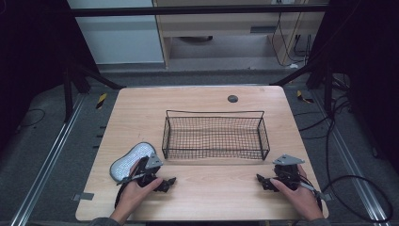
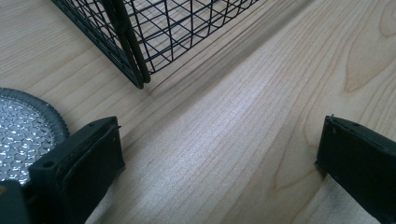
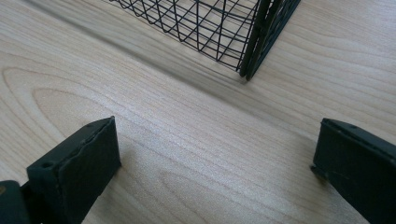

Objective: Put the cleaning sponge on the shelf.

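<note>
Two tools: both are resting low over the near part of the counter [image 1: 202,193], one in each hand, and neither is carrying anything.
Left tool [image 1: 165,182]: its jaws are standing wide apart with bare wood showing between them in the left gripper view [image 2: 219,154]; the left hand [image 1: 134,190] is gripping it from behind.
Right tool [image 1: 264,182]: its jaws are likewise gaping wide over bare wood in the right gripper view [image 3: 217,158]; the right hand [image 1: 301,197] is holding it near the counter's right edge.
Pad [image 1: 131,161]: this grey oval thing with a shiny dimpled face is lying flat on the counter, just behind the left tool and just beside the basket's near left corner; its dark rim is showing beside the left jaw in the left gripper view [image 2: 21,126]. What it is exactly I cannot tell.
Basket [image 1: 215,153]: the black wire basket is sitting at the middle of the counter, beyond both tools, and nothing is lying inside it; its near corners are showing in both gripper views [image 2: 135,70] [image 3: 252,60].
Done: nothing yet, judging by the pad lying outside and the basket holding nothing.
Left: seemingly the whole job is waiting, namely closing the left tool on the pad, lifting it and setting it in the basket.
</note>
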